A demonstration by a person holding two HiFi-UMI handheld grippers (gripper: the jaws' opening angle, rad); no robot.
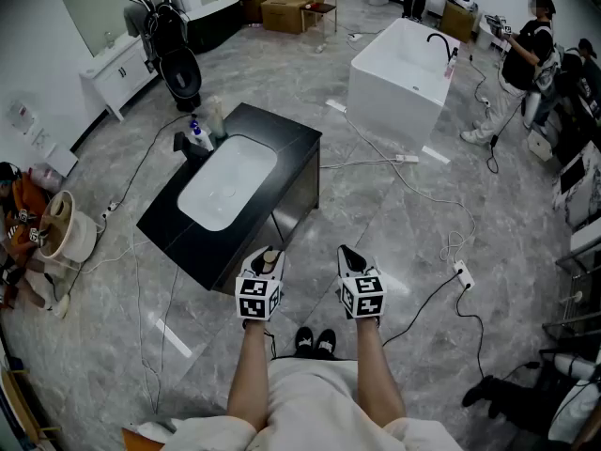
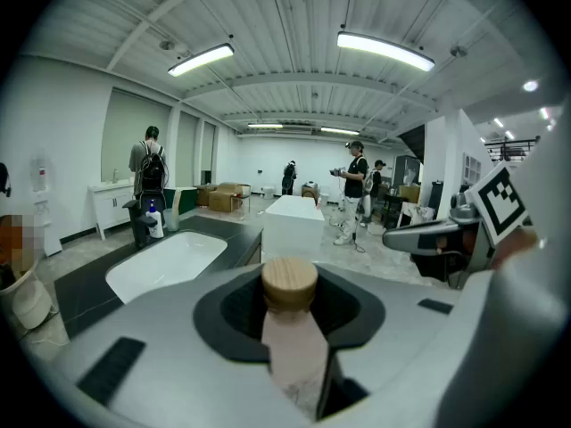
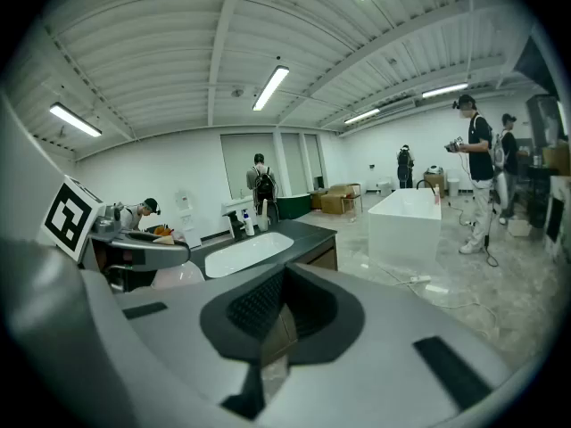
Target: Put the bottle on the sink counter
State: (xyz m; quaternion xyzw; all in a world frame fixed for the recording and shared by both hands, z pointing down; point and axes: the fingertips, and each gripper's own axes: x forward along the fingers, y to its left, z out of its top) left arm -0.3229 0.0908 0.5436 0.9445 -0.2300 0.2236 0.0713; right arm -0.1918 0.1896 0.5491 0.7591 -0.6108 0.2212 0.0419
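A pale pink bottle with a round wooden cap sits upright between the jaws of my left gripper, which is shut on it. In the head view the left gripper hangs just off the near corner of the black sink counter, with the bottle's cap showing at its tip. The counter holds a white basin. My right gripper hangs beside the left one over the floor, shut with nothing in it. Through the right gripper I see the counter ahead.
A blue-and-white pump bottle, a black faucet and a cup stand at the counter's far end. A white bathtub stands beyond. Cables trail over the grey floor. Several people stand around the room's edges, and cardboard boxes sit at the back.
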